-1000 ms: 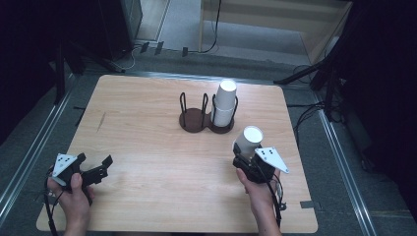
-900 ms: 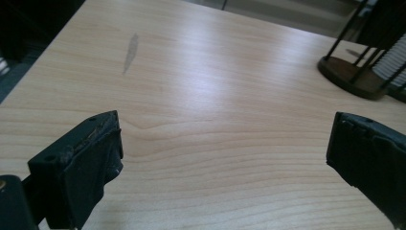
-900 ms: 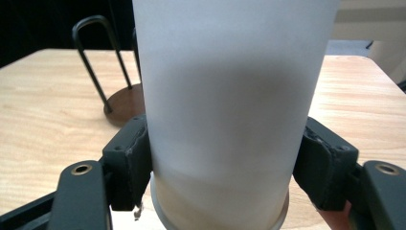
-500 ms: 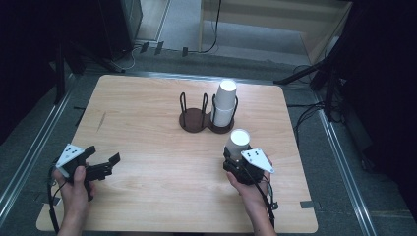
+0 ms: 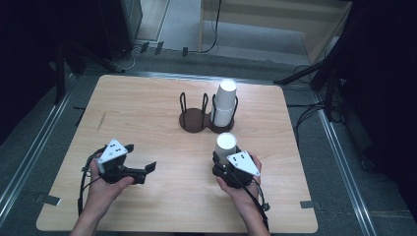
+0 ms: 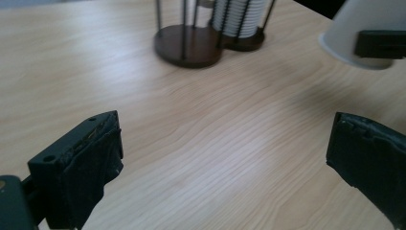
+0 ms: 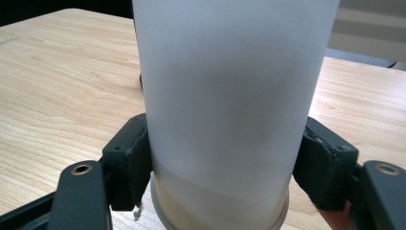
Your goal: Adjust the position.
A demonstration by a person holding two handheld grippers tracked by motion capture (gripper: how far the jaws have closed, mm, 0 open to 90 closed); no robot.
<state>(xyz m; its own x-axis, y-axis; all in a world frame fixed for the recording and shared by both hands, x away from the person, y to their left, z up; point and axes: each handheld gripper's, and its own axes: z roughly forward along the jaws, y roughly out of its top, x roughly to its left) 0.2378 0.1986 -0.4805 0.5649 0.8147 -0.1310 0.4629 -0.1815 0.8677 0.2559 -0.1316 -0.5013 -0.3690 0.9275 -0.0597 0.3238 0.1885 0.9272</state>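
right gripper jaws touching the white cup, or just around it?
Touching. In the right gripper view both black pads press against the sides of the white cup with no gap; the high view shows the right gripper carrying it.

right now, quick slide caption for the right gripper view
Right hand-held gripper clamps an upside-down white paper cup above the wooden table.

Right gripper (image 5: 223, 158) clamps white cup (image 5: 226, 146) (upside down); left gripper (image 5: 141, 158) agape.

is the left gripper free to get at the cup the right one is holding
Probably yes: the left gripper is open and holds nothing, and bare table lies between it and the cup in the right gripper.
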